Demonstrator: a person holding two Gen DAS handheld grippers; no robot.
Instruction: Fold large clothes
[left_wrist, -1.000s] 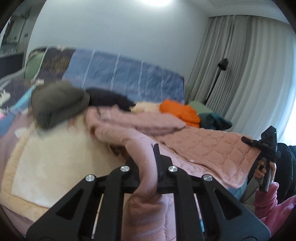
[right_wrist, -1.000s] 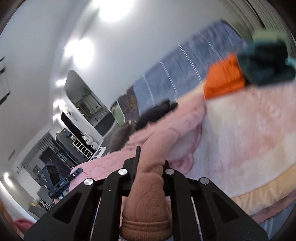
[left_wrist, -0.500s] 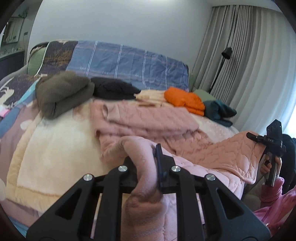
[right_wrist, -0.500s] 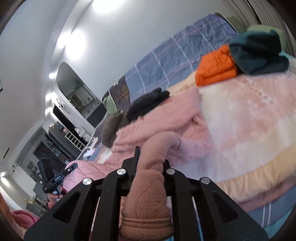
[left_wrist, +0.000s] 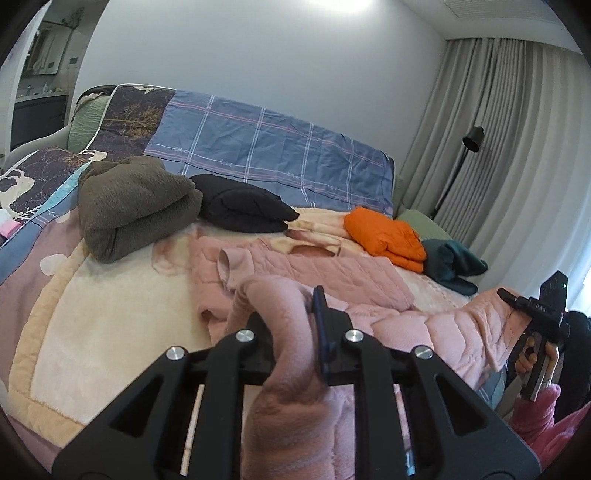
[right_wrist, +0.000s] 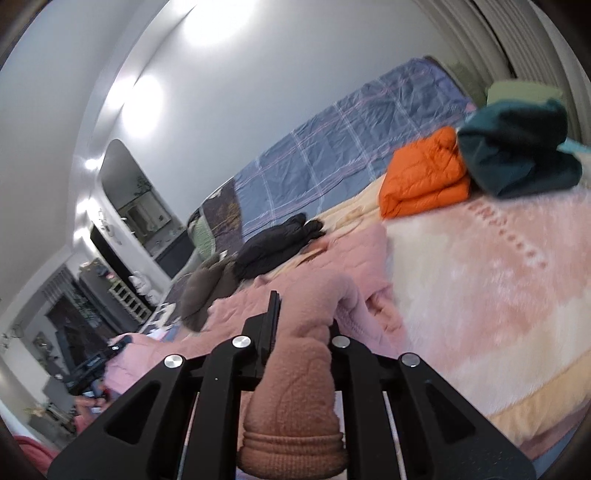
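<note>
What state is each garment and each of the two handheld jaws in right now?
Pink quilted fleece garment: partly folded, two ends lifted.
Olive fleece garment: folded.
Black garment: folded.
Orange puffer jacket: folded.
Dark teal garment: bundled.
Left gripper: jaws clamping pink fabric, just loosened slightly.
Right gripper: jaws clamping pink cuff.

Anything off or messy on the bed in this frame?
Nothing damaged or spilled. Only the pink quilted garment is untidy: bunched mid-bed, one end clamped in the left gripper, a cuff in the right gripper. The olive, black and orange bundles sit folded.
</note>
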